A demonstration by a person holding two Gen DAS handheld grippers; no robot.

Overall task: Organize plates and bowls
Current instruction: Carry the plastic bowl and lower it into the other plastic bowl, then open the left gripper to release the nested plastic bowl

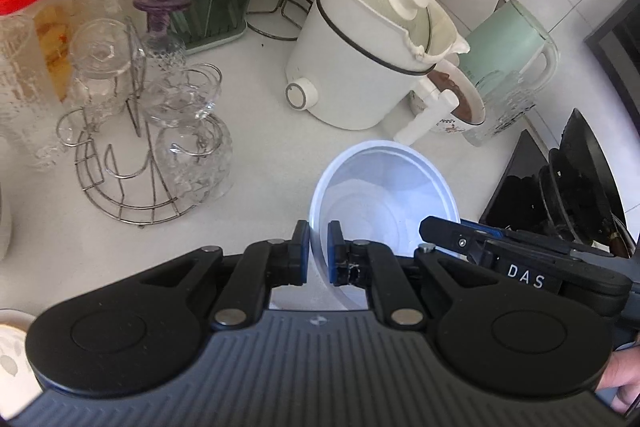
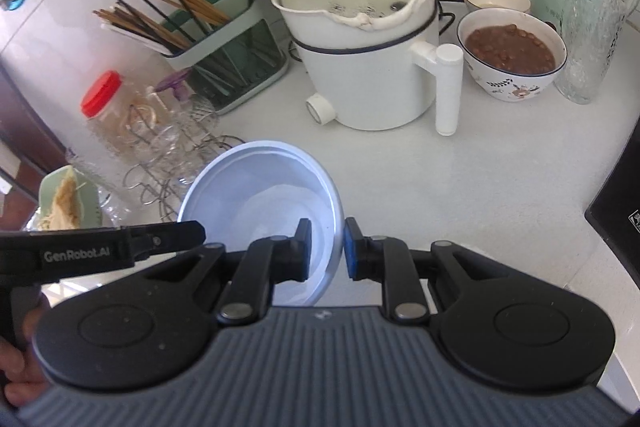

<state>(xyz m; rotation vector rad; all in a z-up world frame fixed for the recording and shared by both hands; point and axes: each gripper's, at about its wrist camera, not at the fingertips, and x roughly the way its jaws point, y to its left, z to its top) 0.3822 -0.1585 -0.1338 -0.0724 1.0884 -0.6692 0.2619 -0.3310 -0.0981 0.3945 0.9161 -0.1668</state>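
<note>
In the lower middle of both views, the white bowl [image 1: 384, 203] hangs over the counter [image 1: 260, 163], pinched on its rim by the left gripper [image 1: 319, 251] and right gripper [image 2: 328, 247]. It is not put away yet, and the bowl of brown food [image 2: 512, 51] waits at upper right.

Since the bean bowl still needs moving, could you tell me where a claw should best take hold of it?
Probably the bean bowl is best taken by its rim on the near side, one finger inside and one outside. It is full, so it must stay level. The pot handle crowds its left and the glass its right.
</note>
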